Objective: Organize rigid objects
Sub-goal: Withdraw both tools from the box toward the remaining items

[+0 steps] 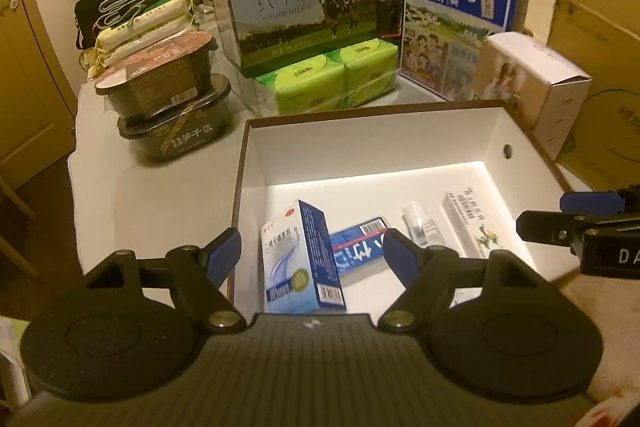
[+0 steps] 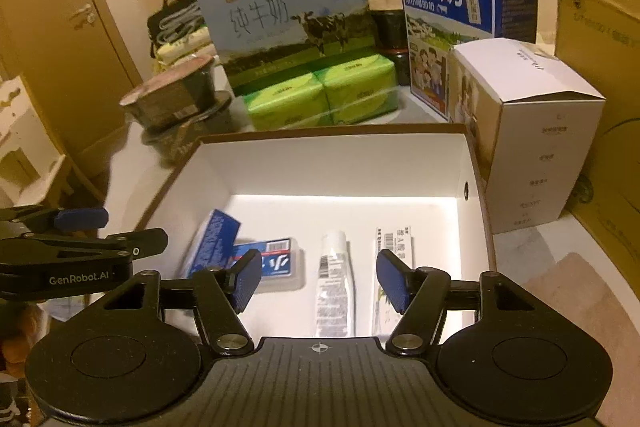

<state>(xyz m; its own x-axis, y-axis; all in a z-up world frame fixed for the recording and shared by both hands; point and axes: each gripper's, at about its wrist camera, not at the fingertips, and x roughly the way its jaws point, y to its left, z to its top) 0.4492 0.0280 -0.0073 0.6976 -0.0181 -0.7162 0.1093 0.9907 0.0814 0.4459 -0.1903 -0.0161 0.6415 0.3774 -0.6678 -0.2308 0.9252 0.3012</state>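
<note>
White box [image 2: 472, 163] on table holds four items in a row: blue carton [image 1: 300, 259], blue pack [image 2: 276, 259], tube [image 2: 334, 291], long carton [image 2: 390, 287]. Both tongs, left [image 1: 312, 251] and right [image 2: 320, 281], gape empty above it. Blue carton sits skewed; square it, keep clear of rim.

The light milk carton [image 1: 298, 1] reads "纯牛奶" and "PURE MILK"; the blue milk carton [image 1: 452, 15] reads "纯牛奶". The left gripper [image 2: 80, 227] reads "GenRobot.AI".

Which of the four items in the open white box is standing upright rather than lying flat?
The blue-and-white medicine carton at the left end of the white box. It stands upright, while the flat blue pack, the tube and the long white carton lie flat.
</note>
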